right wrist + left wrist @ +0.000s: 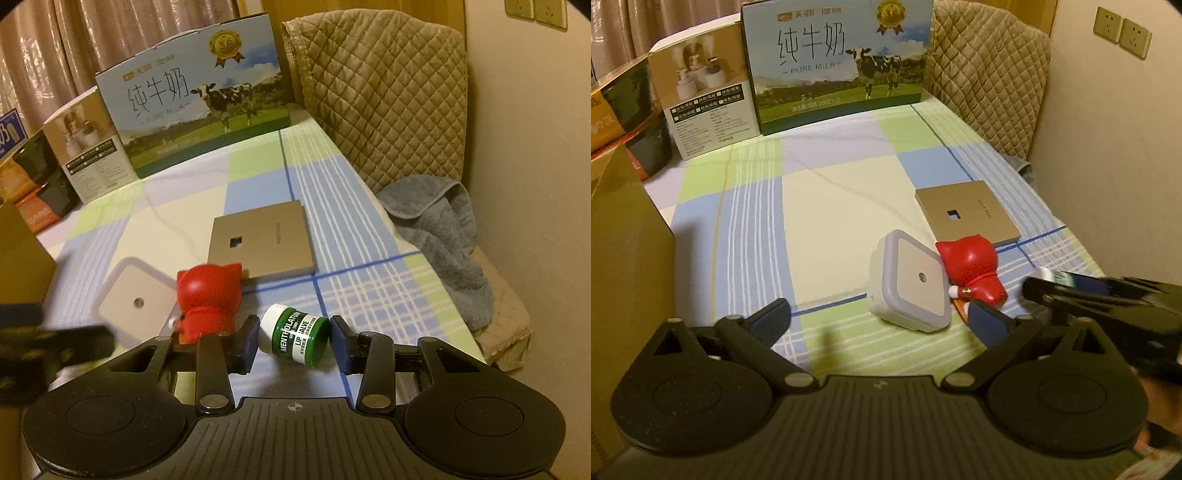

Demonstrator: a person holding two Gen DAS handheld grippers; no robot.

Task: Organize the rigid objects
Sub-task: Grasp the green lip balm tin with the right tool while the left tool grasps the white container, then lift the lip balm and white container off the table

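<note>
Milk carton (199, 99) reading "PURE MILK", cow pictured, stands at 11 o'clock on the checked surface (332, 206); tan square plate (260, 242) with small cutout lies at 12. White square night light (910, 286) touches red cat figure (971, 269) at its 3 o'clock. Jar (295, 338) labelled "MENTHOLATUM LIP SALVE" lies on its side inside right gripper (293, 341), fingers spread, not clamping; left gripper (881, 317) wide open, holding nothing.
</note>
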